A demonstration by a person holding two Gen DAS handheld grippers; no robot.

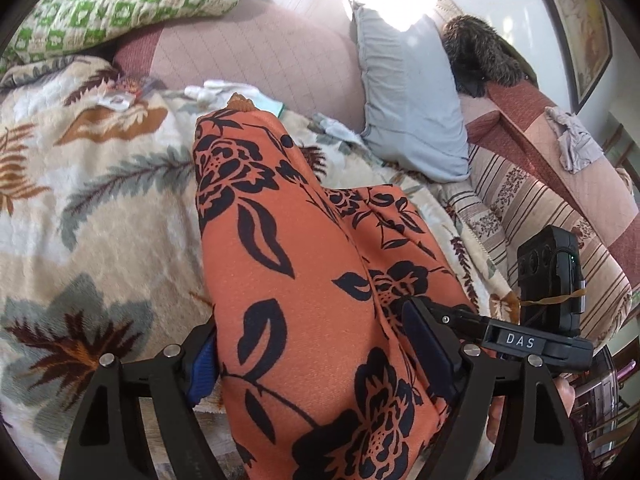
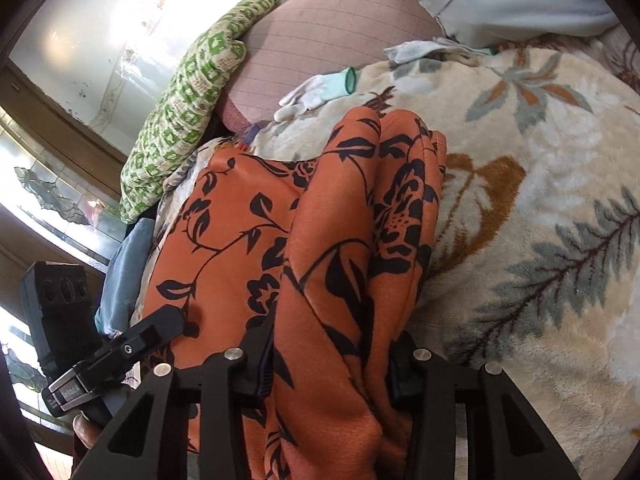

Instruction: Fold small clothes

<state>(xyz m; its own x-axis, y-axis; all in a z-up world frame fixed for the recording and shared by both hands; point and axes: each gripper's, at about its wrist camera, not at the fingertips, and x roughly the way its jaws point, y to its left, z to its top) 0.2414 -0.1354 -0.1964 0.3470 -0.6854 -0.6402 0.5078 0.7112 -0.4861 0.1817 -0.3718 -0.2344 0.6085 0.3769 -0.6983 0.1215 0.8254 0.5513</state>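
Observation:
An orange garment with black flowers [image 1: 280, 240] lies bunched on a cream leaf-patterned blanket [image 1: 100, 200] and runs up between the fingers of both grippers. My left gripper [image 1: 316, 344] stands wide, with a thick fold of the garment filling the gap, and its blue pads [image 1: 204, 364] press the cloth from both sides. In the right wrist view the garment [image 2: 344, 220] is gathered into a narrower bundle, and my right gripper [image 2: 332, 356] is shut on it. The garment's far end rests on the blanket [image 2: 540, 160]. The near part of the cloth is hidden under the grippers.
White gloves [image 2: 320, 88] lie at the blanket's far edge, against a pink quilted sofa back [image 1: 260, 52]. A pale blue pillow [image 1: 408, 96], a green patterned quilt [image 1: 120, 4] and a grey rag [image 1: 576, 144] on the armrest surround the spot.

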